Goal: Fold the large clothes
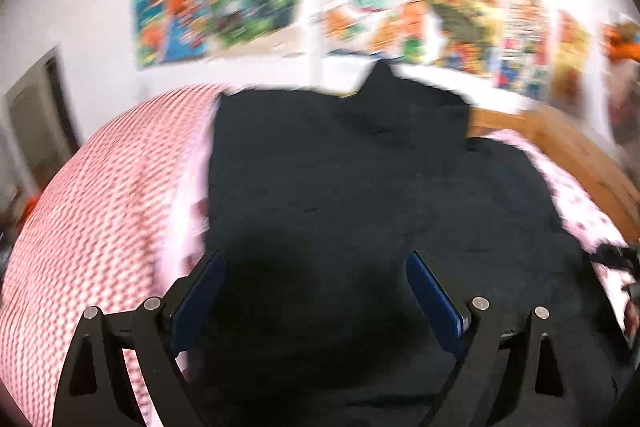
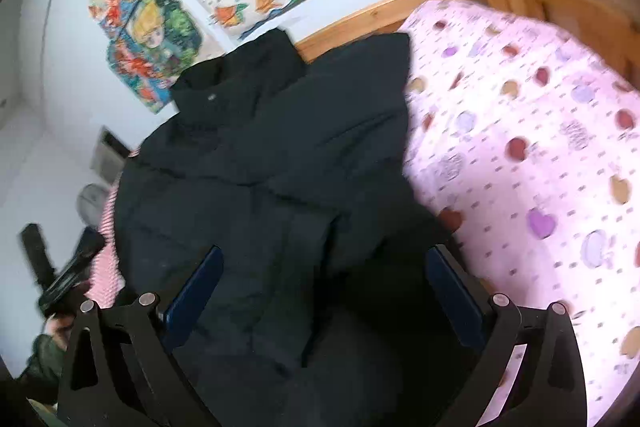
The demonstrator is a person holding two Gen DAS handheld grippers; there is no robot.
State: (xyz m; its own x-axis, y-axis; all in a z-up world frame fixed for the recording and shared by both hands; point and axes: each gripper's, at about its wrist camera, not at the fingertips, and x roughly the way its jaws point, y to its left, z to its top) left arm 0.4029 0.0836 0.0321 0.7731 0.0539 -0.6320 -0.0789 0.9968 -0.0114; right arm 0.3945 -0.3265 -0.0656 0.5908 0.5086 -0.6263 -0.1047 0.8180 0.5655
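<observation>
The black puffer jacket [image 2: 256, 163] lies on the bed [image 2: 520, 147] beneath both spread-apart, empty grippers: left gripper [image 1: 316, 291], right gripper [image 2: 324, 287].

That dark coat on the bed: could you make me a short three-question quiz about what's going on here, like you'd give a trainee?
1. True or false: the black jacket lies on the heart-print sheet.
2. The left gripper is: A) open above the jacket, B) shut on a sleeve, C) out of view.
3. Fill in: the right gripper is ____, holding nothing.

Key: 1 true; 2 A; 3 open.
</observation>
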